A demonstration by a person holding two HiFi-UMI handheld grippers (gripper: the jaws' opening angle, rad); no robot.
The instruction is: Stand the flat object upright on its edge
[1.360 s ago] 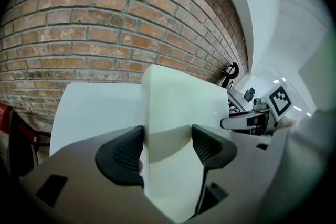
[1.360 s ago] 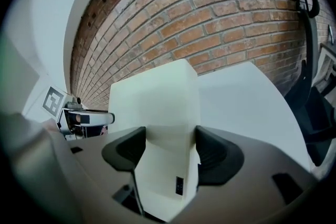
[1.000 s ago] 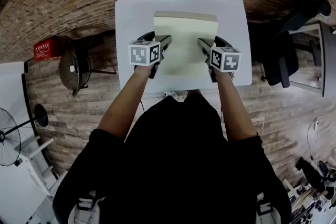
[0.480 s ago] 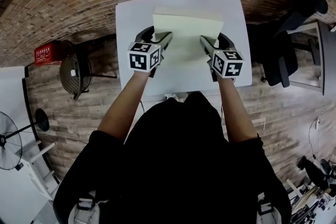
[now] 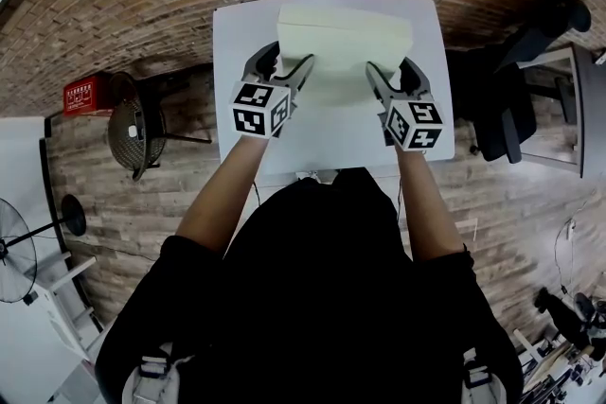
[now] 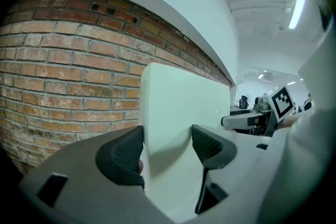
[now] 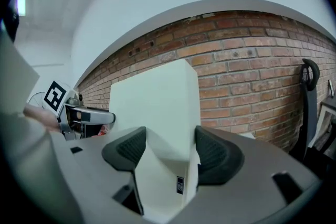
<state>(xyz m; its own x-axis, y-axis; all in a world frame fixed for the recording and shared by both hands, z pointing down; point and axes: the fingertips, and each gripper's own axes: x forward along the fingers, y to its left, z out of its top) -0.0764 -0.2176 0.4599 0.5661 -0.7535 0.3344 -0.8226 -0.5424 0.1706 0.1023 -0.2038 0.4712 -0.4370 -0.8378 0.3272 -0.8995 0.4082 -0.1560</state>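
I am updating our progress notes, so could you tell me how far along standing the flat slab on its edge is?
Done: the left gripper and right gripper each clamp a side of the cream slab. In hand: the slab looks tipped up steeply over the white table. Left: settling it upright on its edge and letting go.

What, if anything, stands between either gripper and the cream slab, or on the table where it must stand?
Nothing visible. The left gripper and right gripper each already clamp the cream slab, and the white table beneath shows no other thing.
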